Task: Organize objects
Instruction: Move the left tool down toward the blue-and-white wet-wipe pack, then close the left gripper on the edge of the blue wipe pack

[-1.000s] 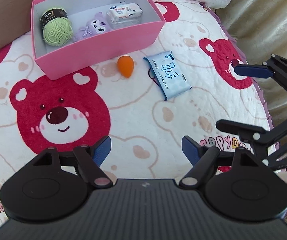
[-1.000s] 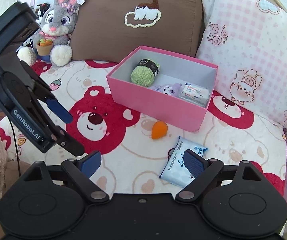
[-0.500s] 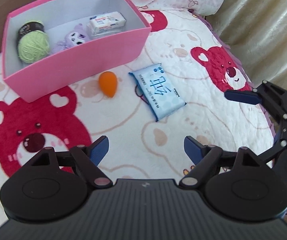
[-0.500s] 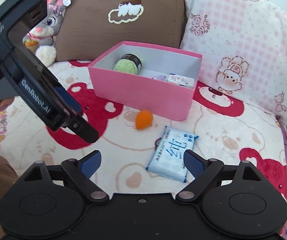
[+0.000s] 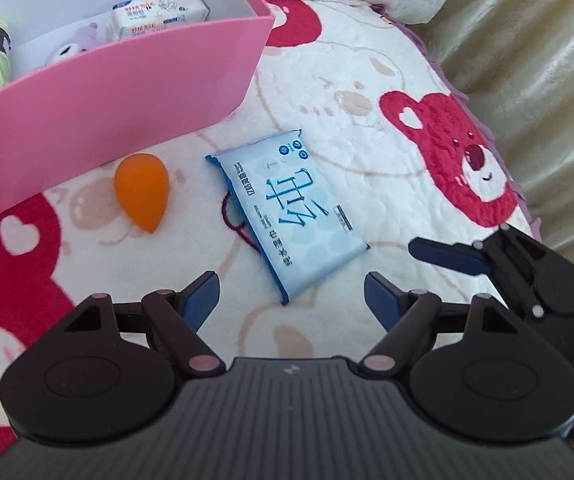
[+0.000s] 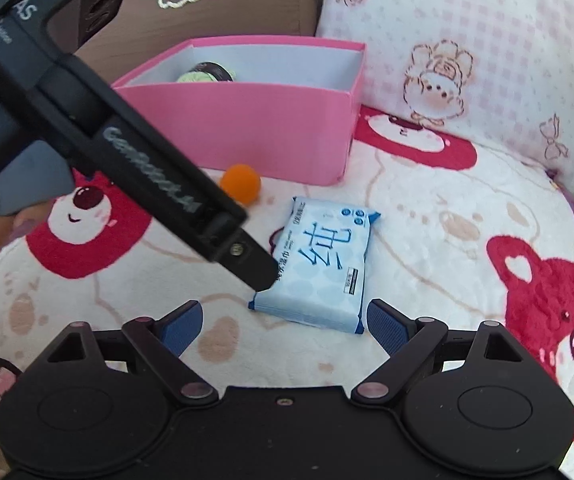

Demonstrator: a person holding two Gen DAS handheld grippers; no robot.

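Behind box wall [image 6: 271,128], yarn [image 6: 207,74] half-hidden; L hand-held gripper [image 5: 291,294] closing, empty; R [image 6: 283,320] spread.

— Left wrist view: looking steeply down, close over the blanket [image 5: 367,92], wipes pack [image 5: 287,216] dead ahead.

— Right wrist view: shallower, facing the pillows [image 6: 467,40]. Shared: wipes pack [image 6: 323,264], orange sponge [image 6: 241,183], pink box [image 6: 247,128].
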